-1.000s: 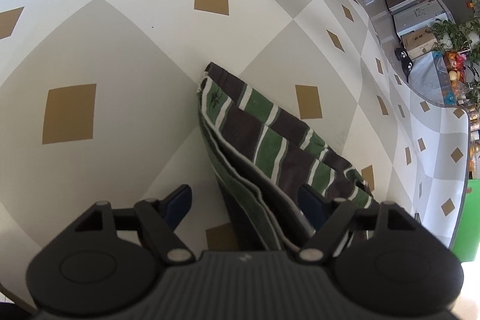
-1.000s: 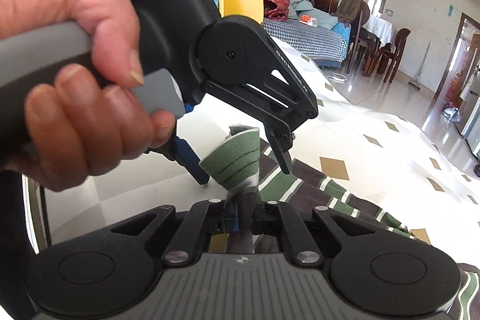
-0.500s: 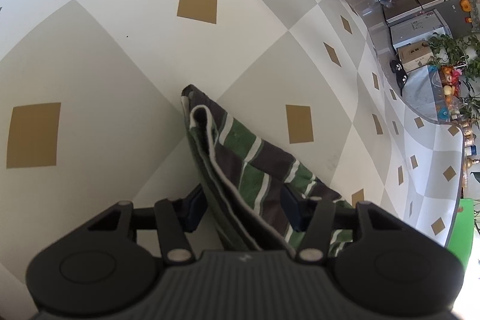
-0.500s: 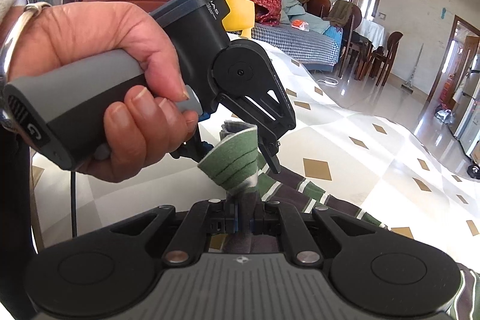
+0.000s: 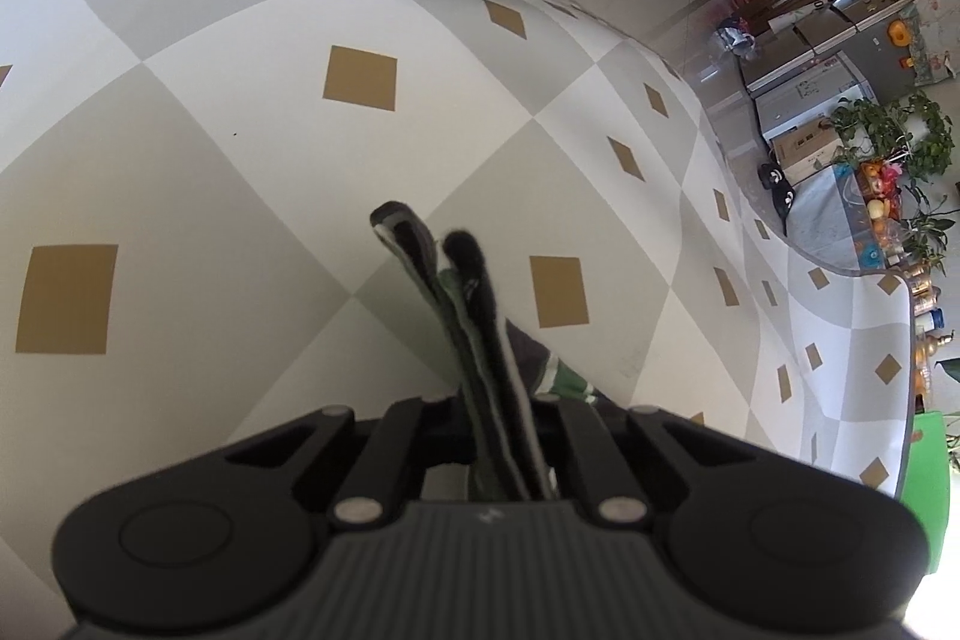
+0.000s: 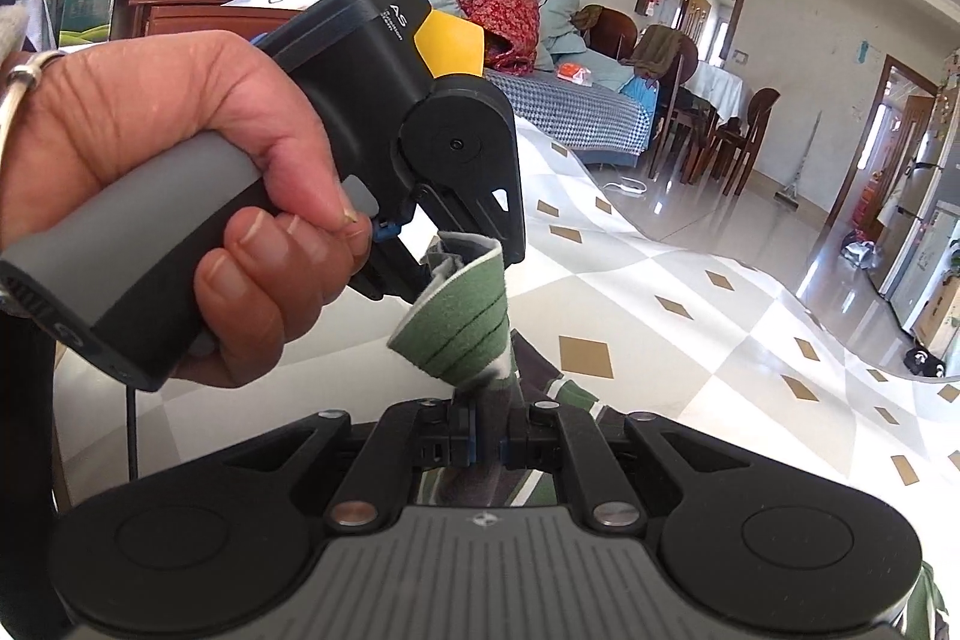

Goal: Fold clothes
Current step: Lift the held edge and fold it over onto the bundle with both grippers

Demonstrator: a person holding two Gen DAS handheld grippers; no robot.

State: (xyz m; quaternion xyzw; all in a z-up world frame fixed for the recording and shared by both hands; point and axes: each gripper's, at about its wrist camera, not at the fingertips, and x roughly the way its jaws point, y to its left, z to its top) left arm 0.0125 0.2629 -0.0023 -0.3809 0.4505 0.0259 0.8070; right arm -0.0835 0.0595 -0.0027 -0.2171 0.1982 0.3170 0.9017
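A green, dark grey and white striped garment [image 5: 474,334] is folded into several layers over the checked tablecloth [image 5: 240,172]. My left gripper [image 5: 498,430] is shut on its layered edge, which sticks up edge-on between the jaws. In the right wrist view my right gripper [image 6: 489,439] is shut on another part of the same garment [image 6: 462,334], whose green ribbed end fans out above the jaws. A person's hand [image 6: 180,196] holds the left gripper's handle directly in front of the right one, with the two grippers close together.
The tablecloth's far edge [image 5: 708,100] curves along the right of the left wrist view, with glossy floor and appliances beyond. A sofa [image 6: 576,100], dining chairs and storage boxes stand behind the table in the right wrist view.
My left gripper went from open around the folded garment to shut on it, and the cloth now stands edge-on. The right gripper kept its hold, and the hand with the left gripper shifted closer.
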